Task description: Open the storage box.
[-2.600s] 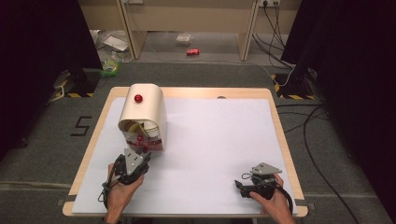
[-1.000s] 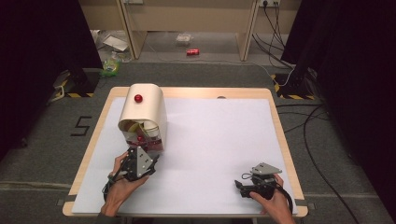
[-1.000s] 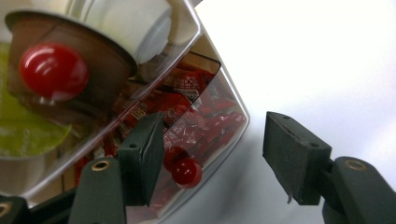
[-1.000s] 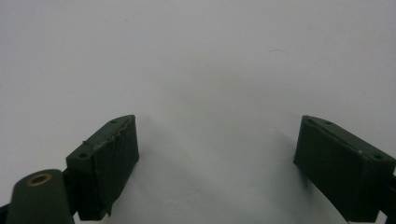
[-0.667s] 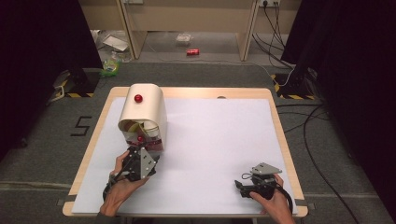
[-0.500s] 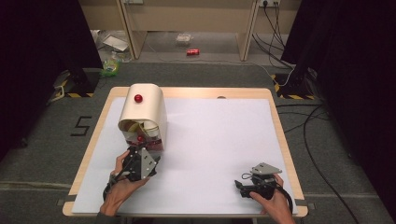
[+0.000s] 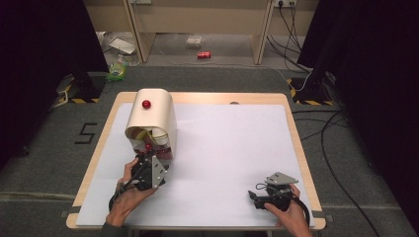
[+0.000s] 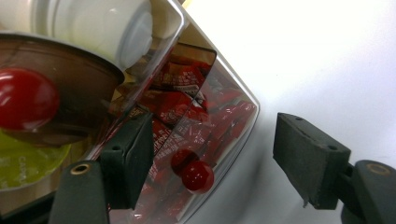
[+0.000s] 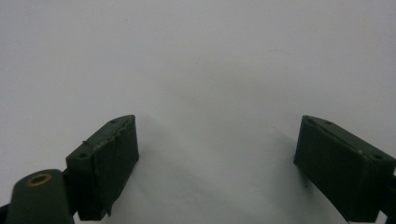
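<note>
At the left of the table (image 7: 222,148), the left gripper (image 7: 148,165) sits against the front of the cream candy dispenser (image 7: 150,118), its jaws having just been opening and now standing wide around the small red knob (image 8: 197,176) on the clear drawer (image 8: 219,121) without pressing on it. To do this well, I judge it should centre the knob between the pads, close squarely, then pull straight. Well to the dispenser's right, the right gripper (image 7: 274,195) rests open and empty.

Pulled the left tool (image 7: 146,157) back a touch toward the near bench edge, away from the box's red knob (image 8: 197,176); just opened its jaws wider, nothing gripped.
</note>
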{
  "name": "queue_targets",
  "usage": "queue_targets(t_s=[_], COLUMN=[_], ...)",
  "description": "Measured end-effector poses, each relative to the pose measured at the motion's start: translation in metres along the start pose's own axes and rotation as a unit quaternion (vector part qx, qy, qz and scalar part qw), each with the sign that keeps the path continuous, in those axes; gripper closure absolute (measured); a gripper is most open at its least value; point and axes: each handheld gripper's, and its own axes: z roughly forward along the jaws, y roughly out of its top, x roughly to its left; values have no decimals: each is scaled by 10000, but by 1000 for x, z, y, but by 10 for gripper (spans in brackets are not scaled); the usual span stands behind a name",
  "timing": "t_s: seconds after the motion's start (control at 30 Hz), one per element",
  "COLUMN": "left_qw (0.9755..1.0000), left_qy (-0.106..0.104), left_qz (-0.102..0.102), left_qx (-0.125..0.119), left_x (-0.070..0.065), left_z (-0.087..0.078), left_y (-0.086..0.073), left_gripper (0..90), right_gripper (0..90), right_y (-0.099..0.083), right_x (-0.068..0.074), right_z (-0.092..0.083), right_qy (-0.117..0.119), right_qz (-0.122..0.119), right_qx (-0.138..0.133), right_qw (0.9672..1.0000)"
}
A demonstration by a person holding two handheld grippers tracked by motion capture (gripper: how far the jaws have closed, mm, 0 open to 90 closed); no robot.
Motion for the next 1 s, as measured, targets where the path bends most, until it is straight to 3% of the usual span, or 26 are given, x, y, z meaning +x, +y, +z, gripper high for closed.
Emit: queue_targets(t_s=[0.1,0.27,0.4,0.57,0.73,0.83,1.0], left_qw=[9995,9985,9957,9933,9882,9832,9802], left_qy=[-97,-238,-378,-505,-676,-778,-833], left_qz=[-276,-472,-805,-1011,-1337,-1605,-1761], left_qx=[-74,-143,-245,-256,-315,-390,-346], left_x=[3,5,7,9,12,14,16], left_z=[-4,-9,-14,-19,-26,-29,-31], left_y=[0,-2,-4,-4,-7,-9,-9], left_gripper=[330,332,346,362,380,402,430], right_gripper=[137,137,137,137,137,137,137], right_y=[0,0,0,0,0,0,0], right_x=[0,0,0,0,0,0,0], right_z=[0,0,0,0,0,0,0], right_qy=[0,1,-2,2,0,-1,-1], right_qz=[2,4,-1,5,1,1,2], right_qx=[0,2,0,2,1,0,0], right_qw=[10000,10000,10000,10000,10000,10000,10000])
